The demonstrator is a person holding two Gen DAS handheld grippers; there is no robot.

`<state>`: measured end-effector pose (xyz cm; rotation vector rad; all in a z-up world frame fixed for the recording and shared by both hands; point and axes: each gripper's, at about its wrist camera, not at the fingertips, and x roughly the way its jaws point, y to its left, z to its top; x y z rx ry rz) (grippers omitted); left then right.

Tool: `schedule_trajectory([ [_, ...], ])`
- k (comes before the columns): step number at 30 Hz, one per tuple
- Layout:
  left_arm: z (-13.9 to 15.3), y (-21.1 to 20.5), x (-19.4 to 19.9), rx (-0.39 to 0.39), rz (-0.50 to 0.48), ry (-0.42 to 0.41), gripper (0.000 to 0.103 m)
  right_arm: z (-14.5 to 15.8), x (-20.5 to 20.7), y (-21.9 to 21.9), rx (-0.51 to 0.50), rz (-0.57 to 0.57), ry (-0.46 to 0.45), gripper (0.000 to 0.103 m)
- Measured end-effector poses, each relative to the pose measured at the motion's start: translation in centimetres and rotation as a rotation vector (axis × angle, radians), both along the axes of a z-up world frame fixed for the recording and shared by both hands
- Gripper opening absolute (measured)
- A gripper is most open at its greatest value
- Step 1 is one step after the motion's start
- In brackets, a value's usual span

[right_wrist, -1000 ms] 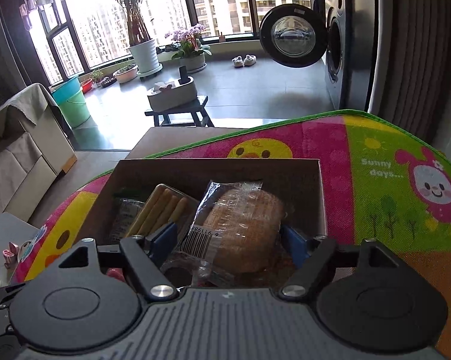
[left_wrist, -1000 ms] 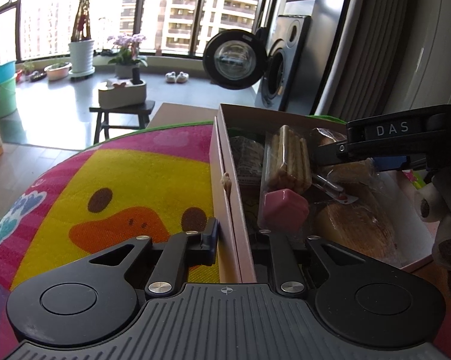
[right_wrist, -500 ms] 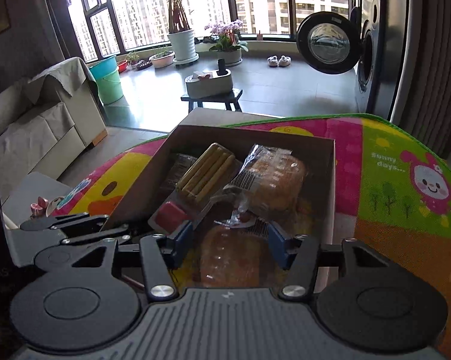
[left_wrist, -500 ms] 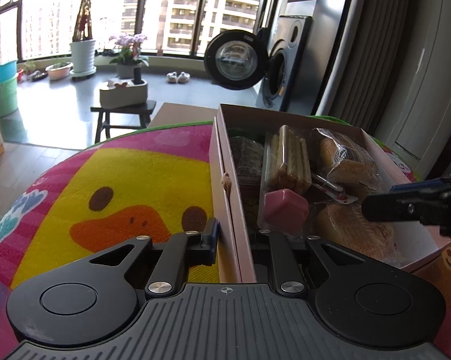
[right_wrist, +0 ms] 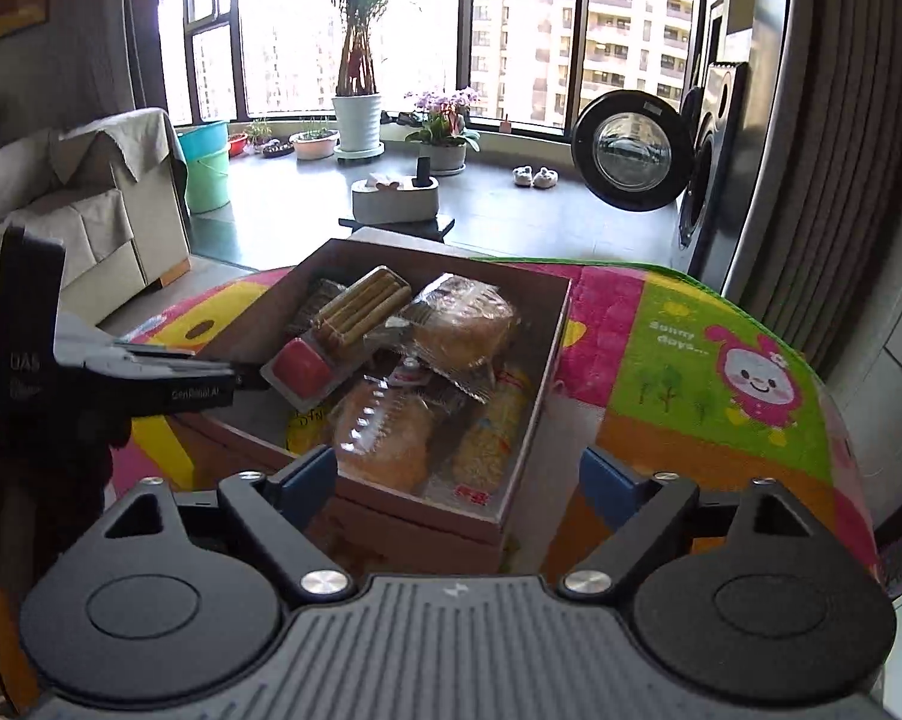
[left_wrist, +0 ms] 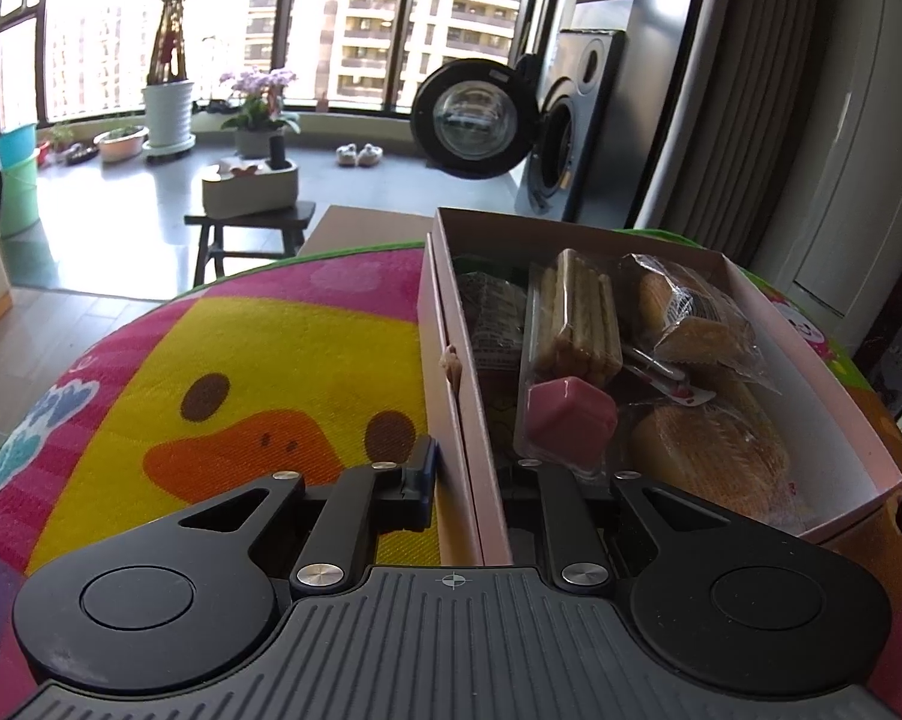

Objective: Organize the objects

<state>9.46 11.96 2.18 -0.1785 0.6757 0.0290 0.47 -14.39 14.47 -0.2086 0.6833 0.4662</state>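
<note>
An open pink cardboard box (left_wrist: 811, 378) sits on a colourful play mat, filled with wrapped snacks. Inside lie a biscuit pack (left_wrist: 577, 318), a pink block (left_wrist: 571, 414), a wrapped bun (left_wrist: 691, 318) and a round bread (left_wrist: 709, 450). My left gripper (left_wrist: 475, 474) is shut on the box's left wall, one finger outside and one inside. In the right wrist view the box (right_wrist: 420, 516) lies ahead and below, with the left gripper (right_wrist: 234, 375) clamped on its left rim. My right gripper (right_wrist: 457, 480) hangs open behind the near corner, holding nothing.
The play mat (right_wrist: 691, 360) covers the table and curves off at the right edge. Beyond it stand a stool with a tissue box (left_wrist: 249, 192), a washing machine with its door open (left_wrist: 475, 120) and a covered sofa (right_wrist: 60, 210).
My right gripper has pulled back out of the box, leaving the wrapped bun inside, and now sits farther from it. The left gripper has not moved.
</note>
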Motion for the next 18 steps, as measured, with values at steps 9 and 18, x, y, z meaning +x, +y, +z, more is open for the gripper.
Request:
schedule_trajectory([
  [9, 0.4, -2.8, 2.4, 0.072, -0.011, 0.014, 0.015, -5.2, 1.4, -1.1, -0.002, -0.05, 0.052, 0.056],
  [18, -0.5, -6.5, 11.8, 0.226, 0.027, 0.08, 0.05, -6.5, 6.3, -3.9, 0.02, -0.252, -0.036, 0.066],
])
